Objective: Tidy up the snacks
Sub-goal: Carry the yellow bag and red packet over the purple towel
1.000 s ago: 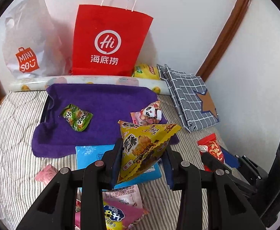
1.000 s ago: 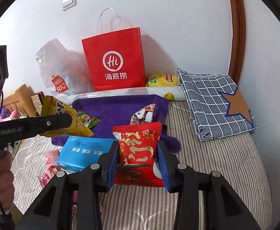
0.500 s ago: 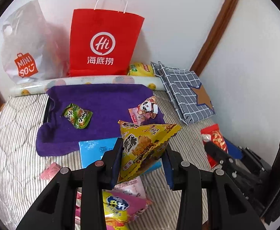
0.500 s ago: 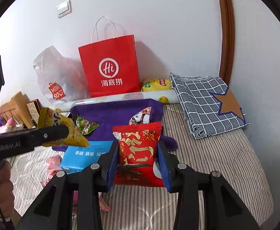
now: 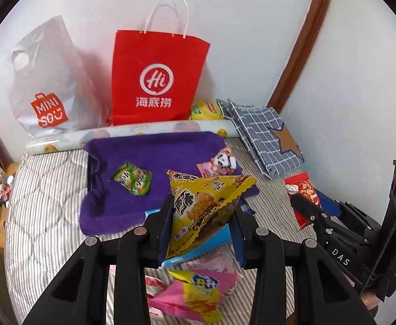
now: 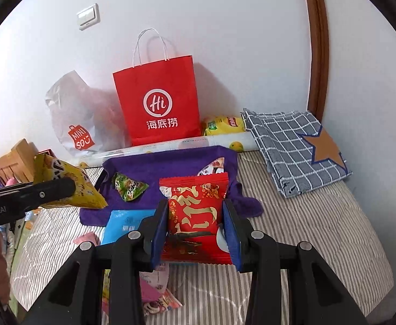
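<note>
My left gripper [image 5: 202,216] is shut on a yellow snack packet [image 5: 206,205] and holds it in the air over the bed; the packet also shows in the right wrist view [image 6: 70,187]. My right gripper [image 6: 195,219] is shut on a red snack packet [image 6: 196,211], also lifted; it shows at the right in the left wrist view [image 5: 303,197]. A purple towel [image 5: 165,157] lies ahead with a green packet [image 5: 133,178] and a panda packet [image 5: 222,161] on it. A blue packet [image 6: 128,223] lies at the towel's near edge.
A red paper bag [image 5: 154,75] and a white Miniso bag [image 5: 43,86] stand against the wall. A checked grey cloth [image 6: 295,146] lies at the right. A pink and yellow packet [image 5: 198,292] and other loose packets lie on the striped bed below the grippers.
Both grippers have pulled back and risen a little with their packets, so the towel and bags look farther off. Grips are unchanged.
</note>
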